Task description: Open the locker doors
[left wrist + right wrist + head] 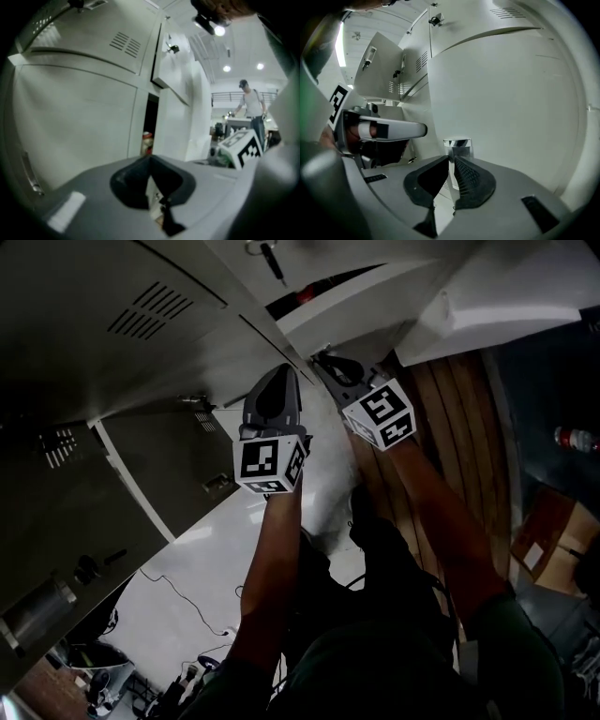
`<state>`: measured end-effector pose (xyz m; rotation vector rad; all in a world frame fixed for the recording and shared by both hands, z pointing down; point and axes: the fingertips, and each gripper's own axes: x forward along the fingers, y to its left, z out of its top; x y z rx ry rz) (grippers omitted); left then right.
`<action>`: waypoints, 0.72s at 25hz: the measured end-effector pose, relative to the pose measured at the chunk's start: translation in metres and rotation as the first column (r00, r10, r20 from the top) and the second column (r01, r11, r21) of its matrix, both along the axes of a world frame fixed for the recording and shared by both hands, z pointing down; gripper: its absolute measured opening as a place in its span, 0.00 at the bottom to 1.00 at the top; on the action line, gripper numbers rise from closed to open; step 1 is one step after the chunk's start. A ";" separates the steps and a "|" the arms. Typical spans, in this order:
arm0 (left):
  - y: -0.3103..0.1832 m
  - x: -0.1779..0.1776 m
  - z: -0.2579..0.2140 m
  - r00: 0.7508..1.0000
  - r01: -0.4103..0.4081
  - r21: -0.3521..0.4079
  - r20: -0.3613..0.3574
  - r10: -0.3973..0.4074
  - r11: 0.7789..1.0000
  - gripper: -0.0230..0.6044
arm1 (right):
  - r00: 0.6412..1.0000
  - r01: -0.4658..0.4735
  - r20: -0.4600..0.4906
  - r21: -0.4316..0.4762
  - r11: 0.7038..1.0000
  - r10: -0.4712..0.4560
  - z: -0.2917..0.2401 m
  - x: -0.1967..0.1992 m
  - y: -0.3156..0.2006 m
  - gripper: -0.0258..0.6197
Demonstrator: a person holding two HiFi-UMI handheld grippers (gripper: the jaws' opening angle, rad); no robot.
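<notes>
**A:** Grey lockers point(84, 343) fill the wall ahead of you?

**B:** Yes, a bank of them, over pale floor point(206, 559) with wood boards point(445, 418) to my right.

**A:** And the doors?

**B:** One door point(176, 75) stands swung out, a dark gap point(151, 117) beside it. The broad door point(511, 93) faces my right gripper point(451, 161).

**A:** Anyone else about?

**B:** A person point(251, 105) stands far back, under ceiling lights.

**A:** Your jaws?

**B:** My right gripper is clamped on that broad door's thin chrome handle point(457, 143). My left gripper point(150, 159) hangs just beside it, jaws pressed together on nothing.

**A:** Anything in the gap?

**B:** Something small and red point(147, 139); I can't tell what.
</notes>
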<state>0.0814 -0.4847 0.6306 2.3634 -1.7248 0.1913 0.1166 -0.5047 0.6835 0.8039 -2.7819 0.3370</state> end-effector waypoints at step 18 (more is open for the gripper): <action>0.021 0.090 0.005 0.973 -0.232 -0.031 -0.014 0.232 0.972 0.01 | 0.974 -0.225 0.006 -0.102 0.969 0.227 -0.005 0.090 0.074 0.05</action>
